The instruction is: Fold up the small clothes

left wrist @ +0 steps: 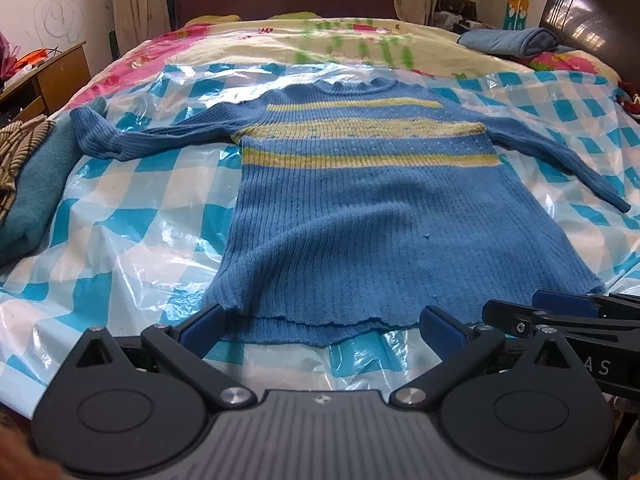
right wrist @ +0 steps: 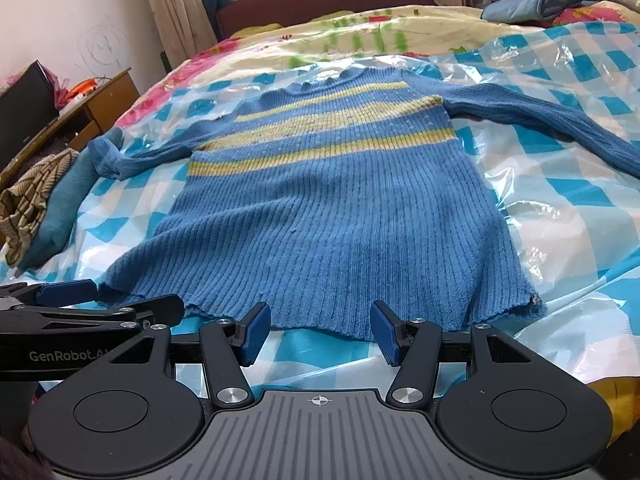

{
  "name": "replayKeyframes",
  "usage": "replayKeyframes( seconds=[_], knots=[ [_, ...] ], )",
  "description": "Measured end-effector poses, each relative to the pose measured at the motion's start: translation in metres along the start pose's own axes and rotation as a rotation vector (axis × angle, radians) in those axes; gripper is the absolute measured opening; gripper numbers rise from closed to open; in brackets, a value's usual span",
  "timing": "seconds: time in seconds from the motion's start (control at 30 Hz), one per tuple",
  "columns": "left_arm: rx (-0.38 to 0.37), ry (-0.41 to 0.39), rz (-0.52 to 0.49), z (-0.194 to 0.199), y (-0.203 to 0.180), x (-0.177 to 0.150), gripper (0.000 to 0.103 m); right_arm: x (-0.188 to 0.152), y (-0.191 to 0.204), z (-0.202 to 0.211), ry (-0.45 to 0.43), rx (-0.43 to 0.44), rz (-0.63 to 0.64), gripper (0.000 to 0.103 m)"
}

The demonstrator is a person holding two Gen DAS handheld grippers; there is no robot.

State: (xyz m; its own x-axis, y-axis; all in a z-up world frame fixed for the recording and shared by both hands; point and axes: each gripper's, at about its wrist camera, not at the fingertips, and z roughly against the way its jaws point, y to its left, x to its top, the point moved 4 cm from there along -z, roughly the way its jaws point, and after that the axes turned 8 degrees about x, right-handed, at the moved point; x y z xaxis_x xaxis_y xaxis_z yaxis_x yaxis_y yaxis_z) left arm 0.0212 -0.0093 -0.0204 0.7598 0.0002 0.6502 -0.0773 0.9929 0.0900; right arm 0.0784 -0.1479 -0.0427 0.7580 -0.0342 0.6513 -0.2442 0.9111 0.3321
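Note:
A small blue ribbed sweater with yellow stripes (left wrist: 360, 200) lies flat, front up, on a blue-and-white checked plastic sheet (left wrist: 152, 208), sleeves spread out to both sides. It also shows in the right wrist view (right wrist: 340, 208). My left gripper (left wrist: 320, 328) is open and empty just before the hem's left part. My right gripper (right wrist: 320, 332) is open and empty just before the hem's right part. Each gripper appears at the edge of the other's view, the right one (left wrist: 560, 312) and the left one (right wrist: 80, 300).
The sheet covers a bed with a floral quilt (left wrist: 280, 40). A folded blue cloth (left wrist: 516, 40) lies at the far right. A teal and striped pile of clothes (left wrist: 28, 184) sits at the left edge. A wooden desk (left wrist: 44, 76) stands left of the bed.

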Motion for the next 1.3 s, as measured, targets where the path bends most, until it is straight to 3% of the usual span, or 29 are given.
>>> replayKeyframes(
  seconds=[0.87, 1.3],
  knots=[
    [-0.029, -0.016, 0.018, 0.012, 0.004, -0.001, 0.103, -0.003, 0.009, 0.01, -0.009, -0.007, 0.01, 0.055],
    [-0.006, -0.016, 0.007, 0.01, 0.0, -0.001, 0.103, -0.003, 0.005, 0.009, -0.008, -0.003, -0.001, 0.055]
  ],
)
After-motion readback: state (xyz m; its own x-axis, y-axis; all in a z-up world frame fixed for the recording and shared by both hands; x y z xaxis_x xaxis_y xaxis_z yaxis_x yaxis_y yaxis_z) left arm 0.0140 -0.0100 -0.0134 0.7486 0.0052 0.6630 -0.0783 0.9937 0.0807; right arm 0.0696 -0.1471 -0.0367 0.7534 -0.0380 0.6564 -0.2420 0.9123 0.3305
